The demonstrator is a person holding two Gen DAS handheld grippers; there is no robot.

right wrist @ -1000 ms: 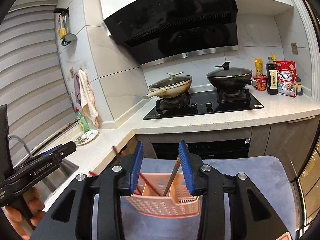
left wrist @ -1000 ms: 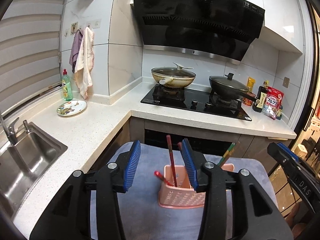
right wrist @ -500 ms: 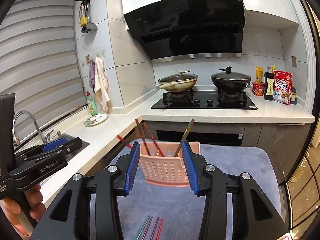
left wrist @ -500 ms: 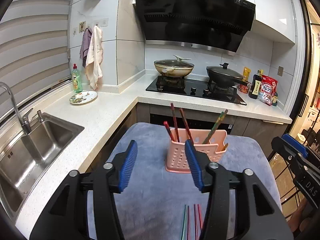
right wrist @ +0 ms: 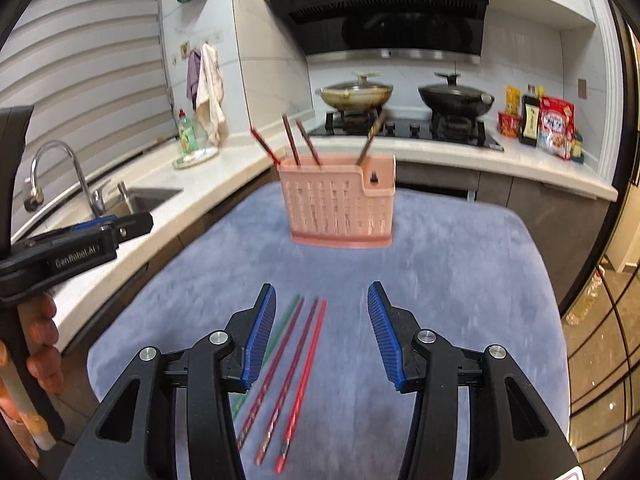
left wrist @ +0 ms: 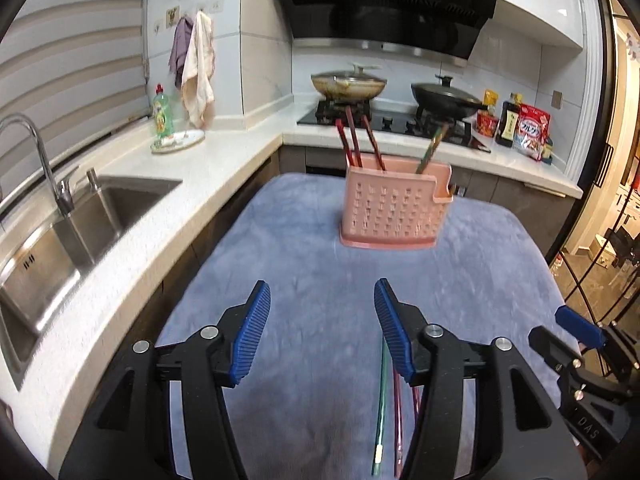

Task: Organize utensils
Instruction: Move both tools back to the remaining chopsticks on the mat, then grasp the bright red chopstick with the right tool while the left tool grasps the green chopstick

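- Both tools have pulled back and dropped from the pink holder (right wrist: 340,208); it stands upright at the grey mat's (left wrist: 304,264) far end, chopsticks already inside.
- Left gripper (left wrist: 322,330) and right gripper (right wrist: 322,336): jaws have just been opening, now apart, nothing between.
- Likely next: the loose chopsticks (right wrist: 298,364) on the near mat.
- Right view shows four sticks; the left view hides most behind its finger.

Four loose chopsticks (right wrist: 294,368), four in one holder (right wrist: 340,210), seemingly
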